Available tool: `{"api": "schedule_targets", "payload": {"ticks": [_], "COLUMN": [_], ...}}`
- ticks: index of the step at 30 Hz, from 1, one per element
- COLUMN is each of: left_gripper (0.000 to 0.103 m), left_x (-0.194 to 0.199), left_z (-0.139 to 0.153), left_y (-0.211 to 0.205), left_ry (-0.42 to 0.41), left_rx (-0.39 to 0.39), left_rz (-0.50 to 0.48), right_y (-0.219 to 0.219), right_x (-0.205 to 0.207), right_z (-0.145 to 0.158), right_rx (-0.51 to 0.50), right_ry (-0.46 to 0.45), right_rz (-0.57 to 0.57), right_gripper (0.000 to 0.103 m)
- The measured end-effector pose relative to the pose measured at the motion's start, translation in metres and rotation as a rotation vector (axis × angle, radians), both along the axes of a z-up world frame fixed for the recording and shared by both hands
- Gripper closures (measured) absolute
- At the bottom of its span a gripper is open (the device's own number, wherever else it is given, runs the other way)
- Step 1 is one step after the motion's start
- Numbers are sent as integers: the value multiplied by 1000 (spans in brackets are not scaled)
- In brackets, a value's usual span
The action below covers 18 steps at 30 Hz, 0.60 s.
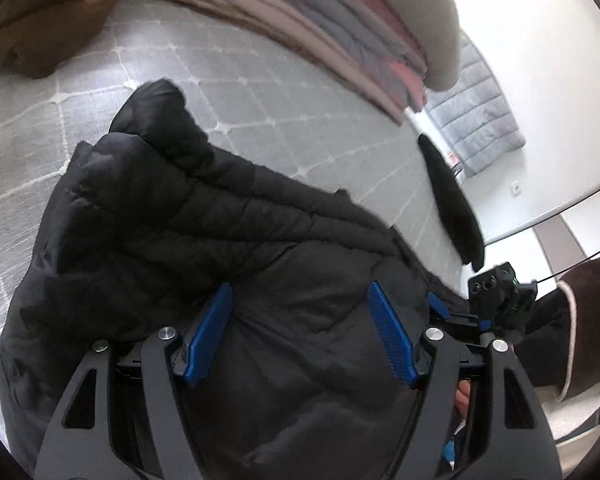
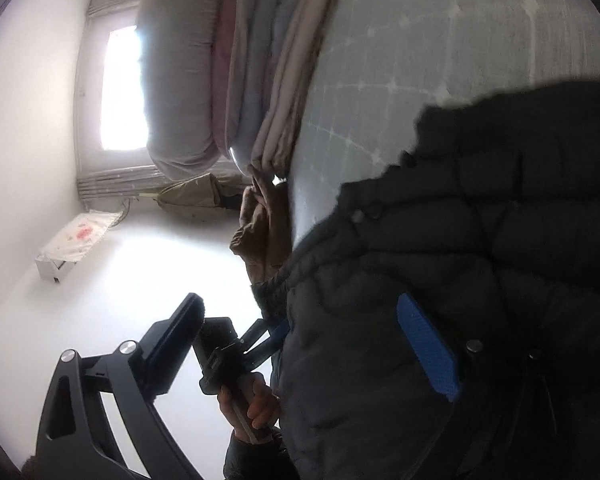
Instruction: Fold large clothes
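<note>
Grey diamond-quilted bedding [image 1: 260, 92] carries the black puffer jacket [image 1: 220, 240], its long axis running from near-right toward far-left. Left gripper [image 1: 300, 340] hovers released above it; right gripper [image 2: 300, 344] straddles its edge, unclenched.

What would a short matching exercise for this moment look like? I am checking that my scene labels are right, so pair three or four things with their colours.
Things:
1. puffer jacket
2. garment bundled at the top left
3. pads of the left hand-held gripper
4. bed cover

Colours:
A. blue
B. grey with a pale diamond grid
C. black
D. brown

Pairs: 1-C, 2-D, 3-A, 4-B
</note>
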<state>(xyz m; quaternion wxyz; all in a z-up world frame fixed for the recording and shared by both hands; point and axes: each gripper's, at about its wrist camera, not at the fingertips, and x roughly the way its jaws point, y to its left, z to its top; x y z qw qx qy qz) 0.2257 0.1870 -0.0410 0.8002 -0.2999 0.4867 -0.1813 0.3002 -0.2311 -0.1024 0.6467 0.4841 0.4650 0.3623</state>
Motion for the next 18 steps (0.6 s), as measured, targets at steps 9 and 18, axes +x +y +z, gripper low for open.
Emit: {"api": "schedule_targets", "payload": {"ticks": [9,18], "left_gripper": [36,26], "left_x": [-66,-150], "left_z": [71,92], "left_y": [-9,-29], "left_ry": [-312,-414], "left_rx": [277,665], "left_rz": [66,70], "right_y": [-21,-27], "right_x": [-120,-209], "right_z": [99,99], "right_rx": [-366,-501], "right_ry": [-273,-330], "right_rz": [-80,-169], "right_gripper": [7,7]}}
